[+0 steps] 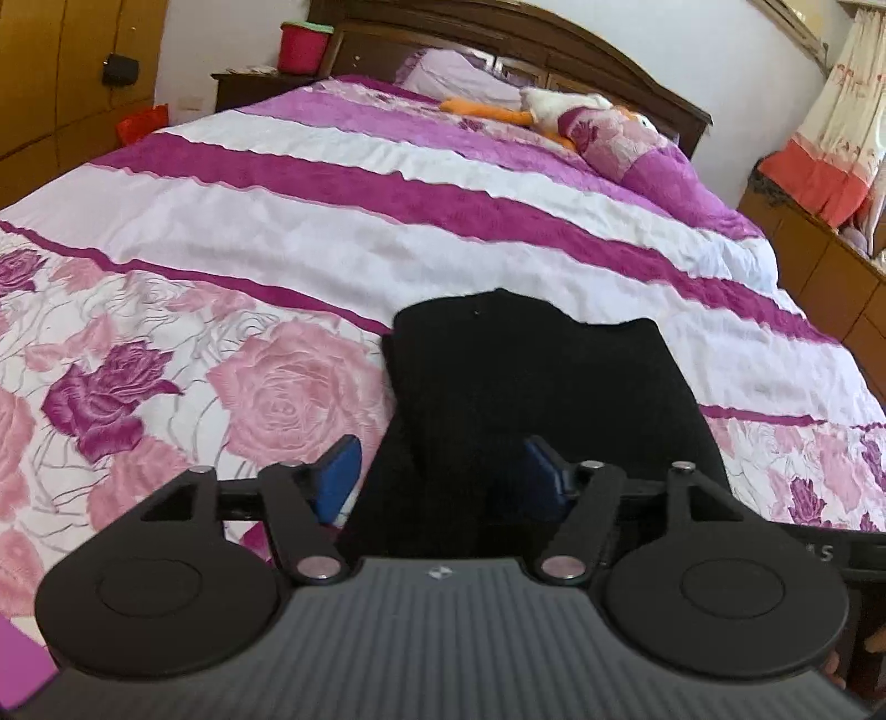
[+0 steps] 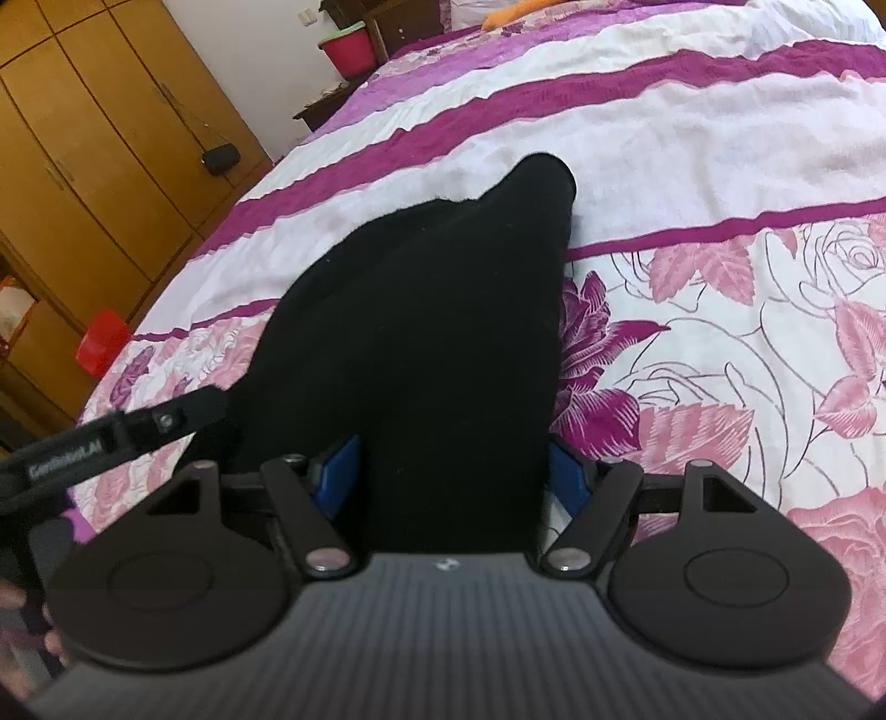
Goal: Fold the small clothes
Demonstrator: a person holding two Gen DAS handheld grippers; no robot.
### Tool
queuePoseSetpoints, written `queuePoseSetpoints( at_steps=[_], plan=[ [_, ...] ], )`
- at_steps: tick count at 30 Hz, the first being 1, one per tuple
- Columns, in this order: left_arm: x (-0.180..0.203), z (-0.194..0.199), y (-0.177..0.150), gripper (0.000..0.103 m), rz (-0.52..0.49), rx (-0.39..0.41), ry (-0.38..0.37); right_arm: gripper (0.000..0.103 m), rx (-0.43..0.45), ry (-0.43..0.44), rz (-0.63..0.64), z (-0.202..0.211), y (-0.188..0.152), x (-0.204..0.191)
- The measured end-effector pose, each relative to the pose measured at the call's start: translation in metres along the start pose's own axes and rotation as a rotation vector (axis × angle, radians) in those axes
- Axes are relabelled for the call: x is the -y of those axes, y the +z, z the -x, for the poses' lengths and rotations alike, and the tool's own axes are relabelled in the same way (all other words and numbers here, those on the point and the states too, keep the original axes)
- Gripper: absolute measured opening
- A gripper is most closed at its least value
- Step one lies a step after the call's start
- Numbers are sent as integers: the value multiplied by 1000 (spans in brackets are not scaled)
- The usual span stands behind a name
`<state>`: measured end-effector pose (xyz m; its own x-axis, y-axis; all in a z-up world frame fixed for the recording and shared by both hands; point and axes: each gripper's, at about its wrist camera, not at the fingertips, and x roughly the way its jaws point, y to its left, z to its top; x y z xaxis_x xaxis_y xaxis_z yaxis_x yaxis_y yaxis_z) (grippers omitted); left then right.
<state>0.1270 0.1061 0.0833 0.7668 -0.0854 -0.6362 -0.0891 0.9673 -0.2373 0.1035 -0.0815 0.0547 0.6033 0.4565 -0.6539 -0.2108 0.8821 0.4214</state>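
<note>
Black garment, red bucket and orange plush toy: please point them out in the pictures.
Black garment [image 2: 421, 332]: right wrist view, middle of the cloth.
Red bucket [image 1: 303, 47]: left wrist view, its side wall.
Orange plush toy [image 1: 487, 111]: left wrist view, its orange part.

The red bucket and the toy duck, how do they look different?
The red bucket is one plain colour with a green lid; the toy duck is white with orange parts. The bucket stands upright on a dark nightstand beside the bed; the duck lies flat on the bedspread near the headboard. The bucket looks hard, the duck soft. Both sit far from the black cloth.
</note>
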Motion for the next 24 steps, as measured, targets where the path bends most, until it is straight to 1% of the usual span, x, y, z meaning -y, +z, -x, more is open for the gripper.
queuePoseSetpoints(
  at_steps=[4, 6, 10, 11, 12, 13, 15, 18, 24],
  plan=[
    [5, -17, 2, 74, -19, -50, 12, 74, 34, 6, 7, 9, 2, 3],
    [5, -27, 1, 79, -17, -71, 20, 74, 50, 11, 15, 12, 3, 6],
    [1, -43, 0, 82, -4, -100, 19, 75, 41, 34, 11, 9, 8, 18],
    [1, -46, 0, 84, 2, -104, 18, 76, 35, 42, 4, 7, 8, 21],
    [0, -49, 0, 86, 6, -107, 19, 81, 29, 51, -4, 3, 8, 24],
    [-1, -53, 0, 87, 7, -110, 19, 84, 16, 56, -12, -1, 9, 26],
    [-1, -57, 1, 91, 2, -109, 22, 84, 1, 78, -34, -11, 8, 32],
    [-2, -62, 2, 94, -13, -98, 29, 86, 10, 116, -53, -18, 8, 37],
    [-4, -69, 2, 95, -19, -93, 22, 86, 34, 139, -27, -25, 6, 37]
  ],
)
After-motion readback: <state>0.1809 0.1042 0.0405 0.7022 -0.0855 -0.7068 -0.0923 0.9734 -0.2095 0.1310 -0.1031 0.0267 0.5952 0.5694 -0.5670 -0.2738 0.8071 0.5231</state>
